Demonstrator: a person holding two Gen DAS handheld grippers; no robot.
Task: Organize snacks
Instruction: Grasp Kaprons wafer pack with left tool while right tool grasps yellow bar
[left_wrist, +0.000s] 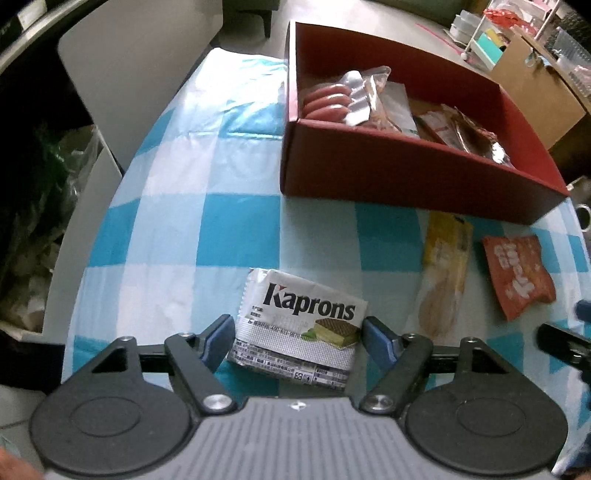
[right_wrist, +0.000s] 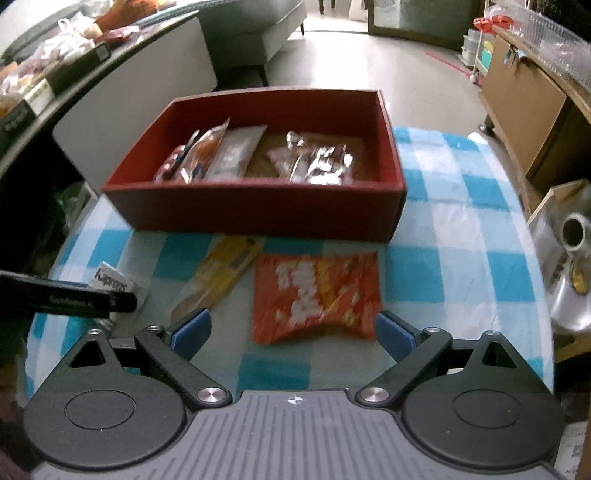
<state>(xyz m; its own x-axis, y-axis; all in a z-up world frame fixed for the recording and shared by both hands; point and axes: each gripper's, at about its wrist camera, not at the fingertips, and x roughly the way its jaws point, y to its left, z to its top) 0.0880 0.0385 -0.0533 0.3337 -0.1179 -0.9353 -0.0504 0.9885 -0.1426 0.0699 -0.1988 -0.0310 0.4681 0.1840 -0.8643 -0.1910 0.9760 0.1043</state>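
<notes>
Left hand-held gripper (left_wrist: 295, 338) right over wafer pack (left_wrist: 299, 328), pads apart on both short sides, not yet squeezing. Right hand-held gripper (right_wrist: 293, 330) wide open around orange bag (right_wrist: 317, 301).

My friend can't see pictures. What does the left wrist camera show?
The left gripper straddles a white Kaprons wafer pack on a blue checked cloth. Behind sits a red box of snacks.
</notes>
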